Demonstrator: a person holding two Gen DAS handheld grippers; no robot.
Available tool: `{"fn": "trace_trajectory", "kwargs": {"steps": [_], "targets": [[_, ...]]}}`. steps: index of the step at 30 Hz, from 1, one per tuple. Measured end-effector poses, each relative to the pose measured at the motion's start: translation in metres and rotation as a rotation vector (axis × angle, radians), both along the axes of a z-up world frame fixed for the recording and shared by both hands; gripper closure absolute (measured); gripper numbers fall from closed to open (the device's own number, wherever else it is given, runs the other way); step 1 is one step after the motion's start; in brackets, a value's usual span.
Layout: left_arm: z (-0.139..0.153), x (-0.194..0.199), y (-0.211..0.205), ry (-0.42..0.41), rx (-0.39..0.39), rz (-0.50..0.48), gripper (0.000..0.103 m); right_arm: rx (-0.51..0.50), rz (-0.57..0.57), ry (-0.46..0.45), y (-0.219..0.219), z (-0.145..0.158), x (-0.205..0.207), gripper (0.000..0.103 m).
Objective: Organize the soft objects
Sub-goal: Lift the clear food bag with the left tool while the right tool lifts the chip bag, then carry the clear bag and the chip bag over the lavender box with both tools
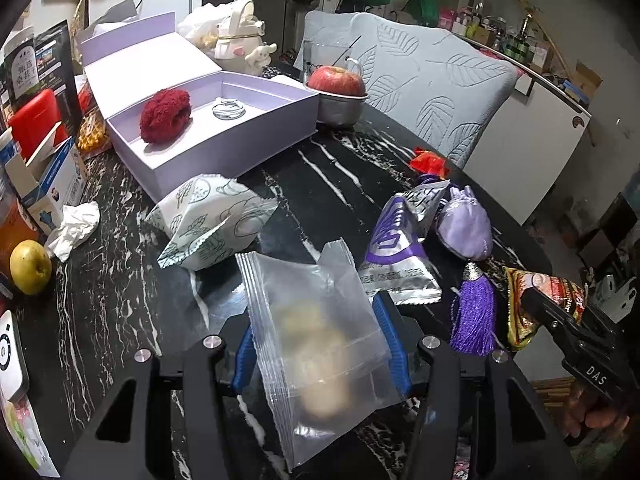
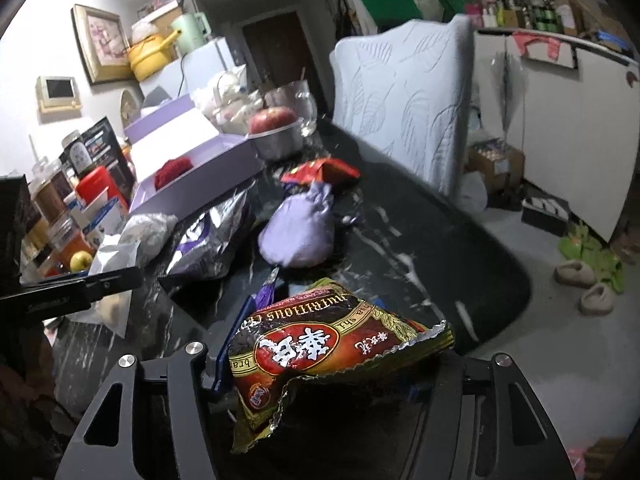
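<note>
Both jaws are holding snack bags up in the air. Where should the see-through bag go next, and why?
Probably into the open purple box. The left gripper holds the clear bag above the table, and the box already has a red fluffy thing in it with bare floor beside it. So carrying the bag forward over the box looks like the next small move.

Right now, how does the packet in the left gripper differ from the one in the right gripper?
The clear plastic packet is see-through, with pale round pieces inside; the red and gold foil packet is opaque and printed with lettering. The clear packet looks flat and smooth, while the foil packet is crumpled with a jagged edge. Both are held off the black marble table, the clear one in the left gripper, the foil one in the right gripper.
</note>
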State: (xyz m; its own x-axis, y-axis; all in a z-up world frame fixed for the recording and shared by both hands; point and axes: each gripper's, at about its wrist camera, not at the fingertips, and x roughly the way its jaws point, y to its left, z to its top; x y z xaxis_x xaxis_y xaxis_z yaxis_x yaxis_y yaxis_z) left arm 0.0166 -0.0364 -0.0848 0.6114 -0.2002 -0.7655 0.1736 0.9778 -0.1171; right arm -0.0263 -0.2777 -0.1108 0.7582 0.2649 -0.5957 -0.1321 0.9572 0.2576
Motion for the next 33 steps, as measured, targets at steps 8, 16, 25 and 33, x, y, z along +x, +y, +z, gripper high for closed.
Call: {"fn": "trace_trajectory", "kwargs": {"steps": [8, 16, 25, 33], "targets": [[0.015, 0.0, -0.009, -0.036, 0.009, -0.027, 0.05, -0.017, 0.01, -0.036, -0.002, 0.017, -0.002, 0.043], [0.04, 0.0, -0.012, -0.117, 0.037, -0.027, 0.05, -0.026, 0.08, -0.088, 0.01, 0.041, -0.002, 0.043], [0.071, 0.002, -0.005, -0.205, 0.052, -0.017, 0.05, -0.027, 0.166, -0.144, 0.022, 0.067, 0.007, 0.043], [0.102, 0.009, 0.002, -0.286, 0.063, -0.019, 0.05, -0.015, 0.246, -0.23, 0.04, 0.1, 0.02, 0.043]]}}
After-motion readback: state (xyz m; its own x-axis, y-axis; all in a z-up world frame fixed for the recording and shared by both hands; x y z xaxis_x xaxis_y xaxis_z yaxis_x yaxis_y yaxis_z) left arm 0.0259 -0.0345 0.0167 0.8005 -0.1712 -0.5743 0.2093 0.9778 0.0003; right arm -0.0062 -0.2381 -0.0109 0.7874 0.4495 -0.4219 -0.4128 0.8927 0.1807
